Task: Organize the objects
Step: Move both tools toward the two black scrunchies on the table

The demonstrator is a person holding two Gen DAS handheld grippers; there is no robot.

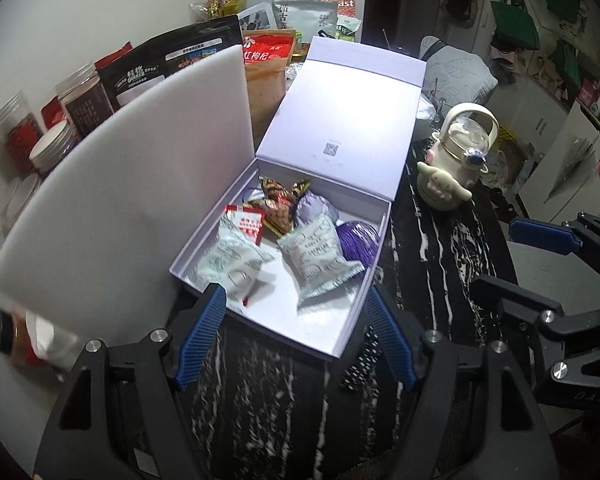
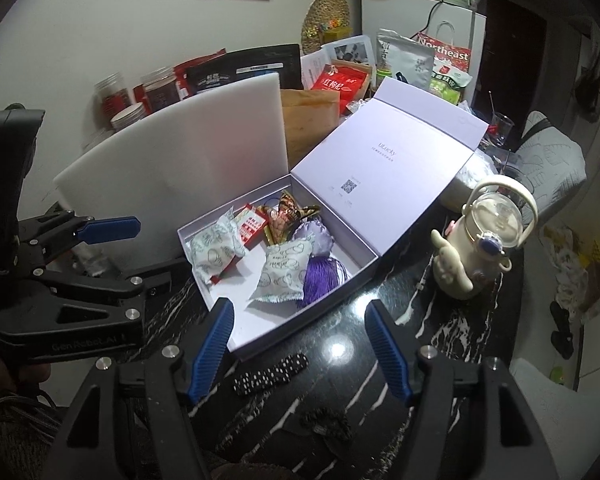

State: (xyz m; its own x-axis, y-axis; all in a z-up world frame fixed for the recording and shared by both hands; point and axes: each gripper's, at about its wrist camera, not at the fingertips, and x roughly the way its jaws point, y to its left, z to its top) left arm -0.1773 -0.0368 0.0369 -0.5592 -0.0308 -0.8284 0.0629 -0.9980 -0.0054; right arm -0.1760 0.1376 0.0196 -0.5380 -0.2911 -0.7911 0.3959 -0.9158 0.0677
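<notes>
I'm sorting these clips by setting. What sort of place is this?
Most likely a lived-in home, perhaps a kitchen-dining corner: food packets and jars crowd a dark marble table, a fridge stands behind, and bags hang on the wall.

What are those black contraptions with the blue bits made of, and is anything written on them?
Both are black, angular frames with triangular cut-outs and round silver bolts. Each ends in two jaws faced with ribbed blue pads. The left gripper shows white lettering on its side, seen from the right wrist view; the right gripper carries small "D A S" letters. No cables or sleeves show clearly.
</notes>
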